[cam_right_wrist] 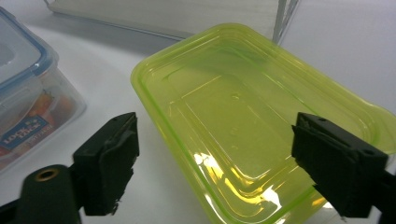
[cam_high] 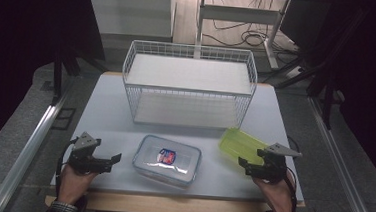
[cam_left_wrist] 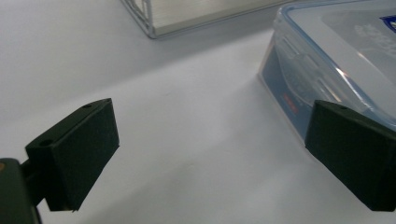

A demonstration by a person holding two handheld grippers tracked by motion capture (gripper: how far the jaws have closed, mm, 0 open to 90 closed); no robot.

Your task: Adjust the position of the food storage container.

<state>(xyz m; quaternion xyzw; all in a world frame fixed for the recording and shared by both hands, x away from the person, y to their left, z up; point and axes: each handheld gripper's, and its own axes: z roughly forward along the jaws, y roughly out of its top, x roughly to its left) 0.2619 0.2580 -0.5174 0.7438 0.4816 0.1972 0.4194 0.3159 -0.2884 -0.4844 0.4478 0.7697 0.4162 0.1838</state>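
left gripper (cam_high: 114, 160) sits lower left of the high view, held in the person's left hand (cam_high: 74, 182), jaws wide apart with nothing between them, just bare table (cam_high: 105, 115). in the left gripper view (cam_left_wrist: 210, 154) the gap shows plain table surface, and the clear lidded container (cam_left_wrist: 336, 60) with blue rim is at the right edge, just beside the right-hand jaw; can't tell if it touches. same container (cam_high: 167, 159) is lower centre in the high view, lid on, a red and blue label on top. right gripper (cam_high: 244, 166) is lower right in the high view, held in the right hand (cam_high: 277, 192), jaws also apart. in the right gripper view (cam_right_wrist: 215, 158) the jaws straddle the near end of the yellow-green tray (cam_right_wrist: 252, 121); pads not visibly pressing on it, so not gripping. tray (cam_high: 241, 144) is empty, translucent, lying just right of the clear container (cam_right_wrist: 28, 93) and apart from it. white wire basket (cam_high: 187, 83) stands at upper centre of the table, behind both containers. cables and a desk frame on the floor beyond, top of frame.
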